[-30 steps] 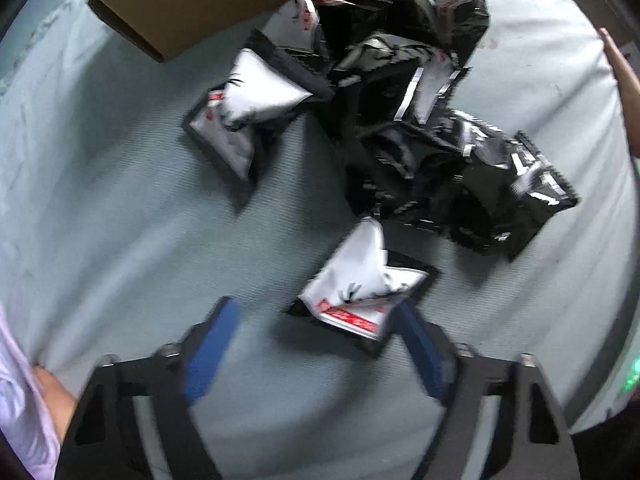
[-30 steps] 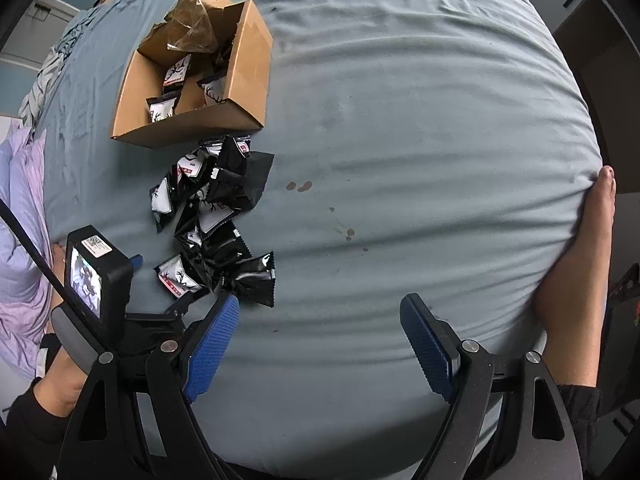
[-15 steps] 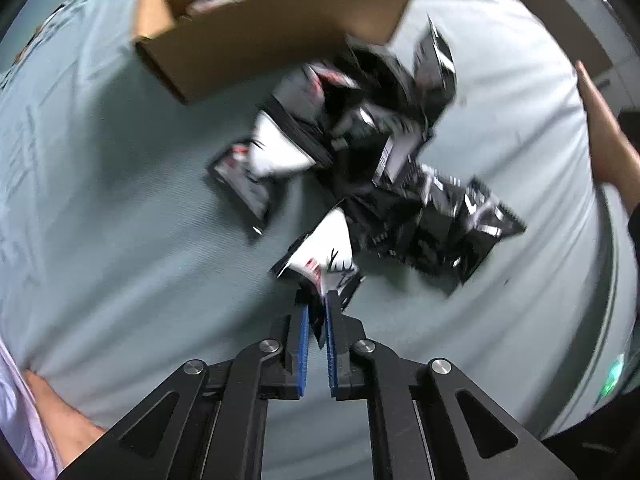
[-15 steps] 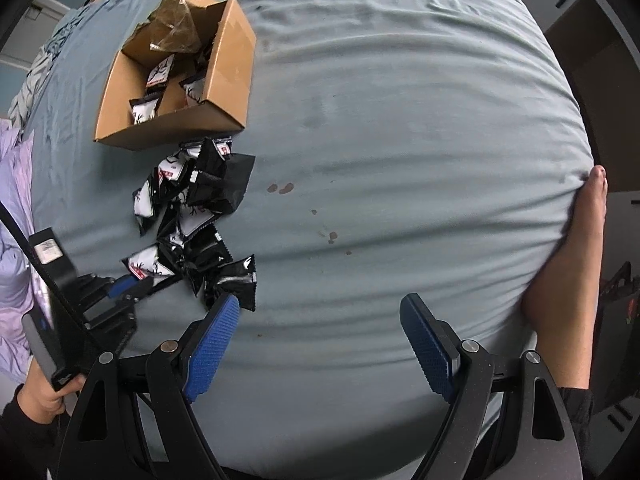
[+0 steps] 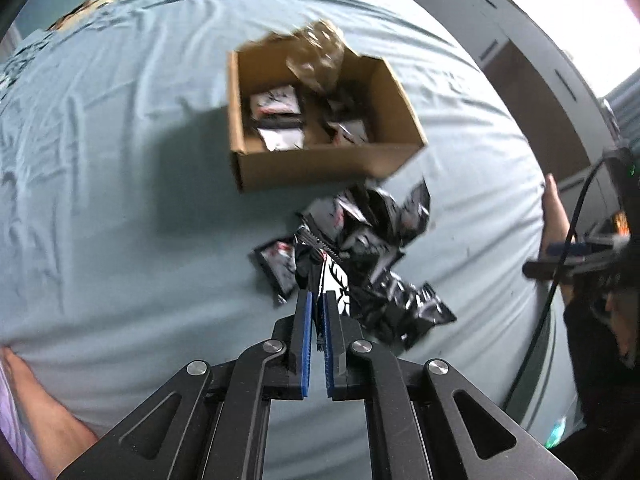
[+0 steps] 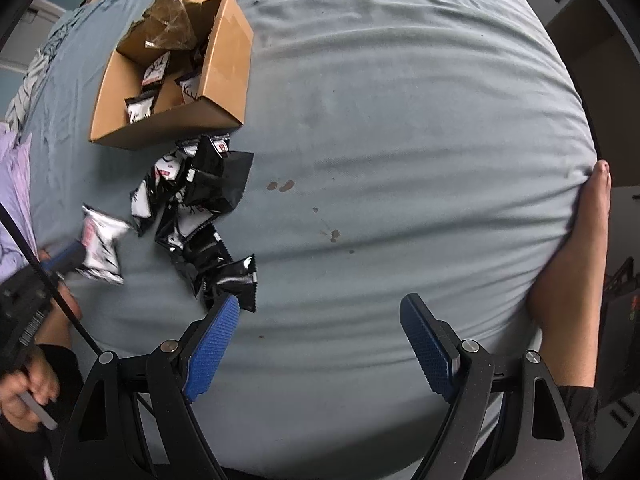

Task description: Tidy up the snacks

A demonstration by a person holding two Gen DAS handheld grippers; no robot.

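My left gripper [image 5: 316, 300] pinching a snack packet [image 6: 100, 246] by its edge – lifted clear of the pile [image 6: 200, 216] on the bed [image 6: 400, 140], my right gripper [image 6: 320, 344] spread wide and empty, cardboard box [image 5: 320, 160] just beyond the pile – a few packets inside.

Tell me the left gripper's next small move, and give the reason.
Probably carry it over the open cardboard box and release there. The left gripper is shut on a black-and-white snack packet, lifted clear of the loose packet pile on the bedsheet; the box already holds similar packets.
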